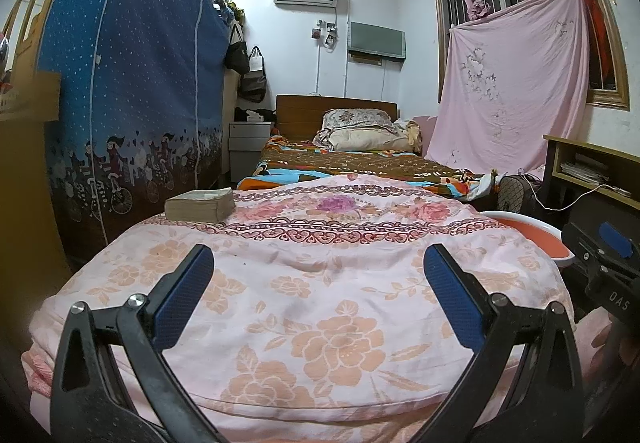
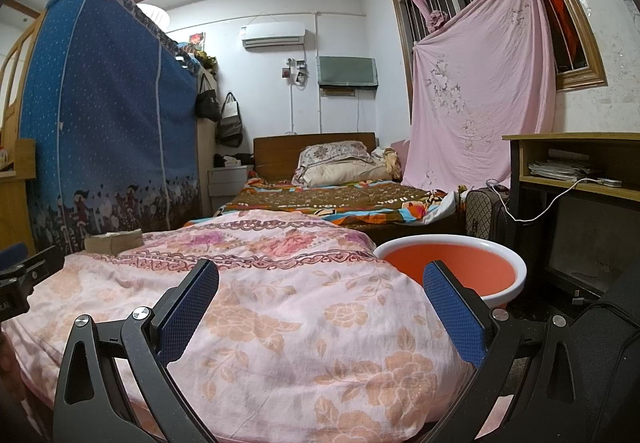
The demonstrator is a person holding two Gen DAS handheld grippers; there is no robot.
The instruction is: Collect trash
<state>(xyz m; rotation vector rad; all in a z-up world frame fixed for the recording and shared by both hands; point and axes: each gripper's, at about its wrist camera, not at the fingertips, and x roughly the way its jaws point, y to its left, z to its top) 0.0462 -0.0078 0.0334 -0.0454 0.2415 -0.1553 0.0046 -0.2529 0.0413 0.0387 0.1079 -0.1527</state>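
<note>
My left gripper [image 1: 319,257] is open and empty, held just above a folded pink floral quilt [image 1: 320,283]. My right gripper [image 2: 320,271] is open and empty over the same quilt [image 2: 280,303], to the right of the left one. The right gripper's tip shows at the right edge of the left wrist view [image 1: 600,255]. An orange basin with a white rim [image 2: 456,267] stands on the floor right of the quilt; it also shows in the left wrist view [image 1: 532,239]. A thick worn book [image 1: 200,205] lies on the quilt's far left. I see no clear piece of trash.
A blue fabric wardrobe [image 1: 132,103] stands at the left. A bed with pillows [image 1: 360,159] lies beyond the quilt. A wooden desk [image 2: 580,163] with papers and a white cable is at the right. A patterned suitcase [image 2: 486,219] stands beside it.
</note>
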